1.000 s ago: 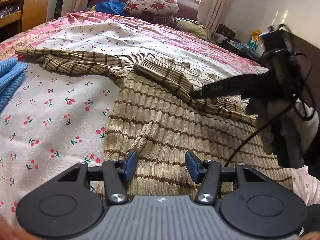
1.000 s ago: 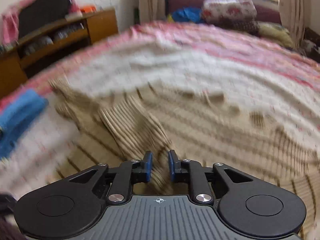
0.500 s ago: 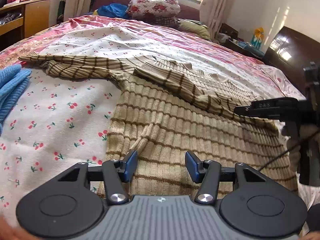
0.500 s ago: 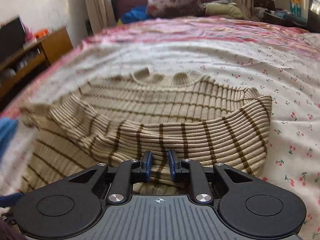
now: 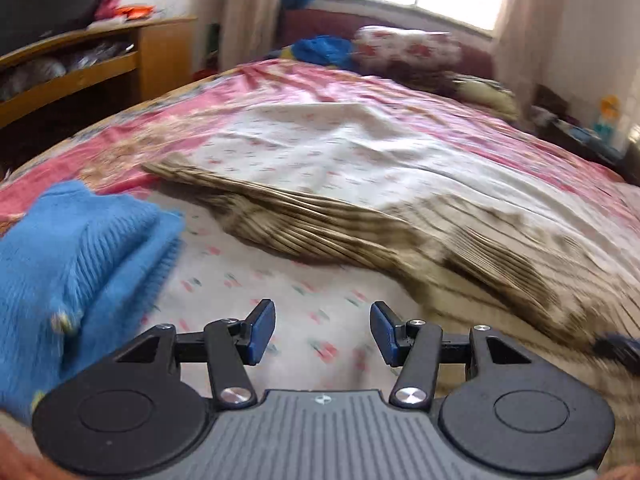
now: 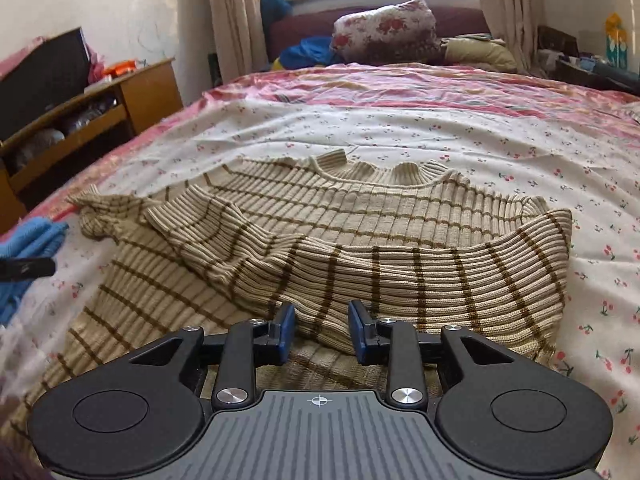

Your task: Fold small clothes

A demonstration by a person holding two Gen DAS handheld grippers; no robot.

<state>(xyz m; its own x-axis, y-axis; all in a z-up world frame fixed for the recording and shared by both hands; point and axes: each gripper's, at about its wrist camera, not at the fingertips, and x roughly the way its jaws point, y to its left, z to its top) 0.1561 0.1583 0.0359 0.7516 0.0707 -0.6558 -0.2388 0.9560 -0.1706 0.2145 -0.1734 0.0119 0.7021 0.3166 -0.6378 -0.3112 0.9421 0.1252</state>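
Hard to see: the left wrist view is smeared by motion, so the sweater (image 5: 360, 236) there is only a blur of beige and brown stripes.
Cut off: the blue knit (image 5: 80, 256) runs out of the left view at the left edge; in the right view only a corner of it shows.
Left gripper (image 5: 322, 332): tilted down over bare cherry-print sheet (image 5: 304, 288), jaws spread, nothing between them, sweater off to its right.
Right gripper (image 6: 321, 332): tilted down at the near edge of the sweater (image 6: 360, 232), jaws opening; the end of the folded-over sleeve (image 6: 400, 280) lies between the pads, which no longer press it.
Sweater: flat on the bed, collar toward the window, right sleeve folded across the chest, left sleeve stretched out to the left.
Count: one sweater, one blue knit, two grippers; the left one's finger shows as a dark bar at the left edge of the right view.
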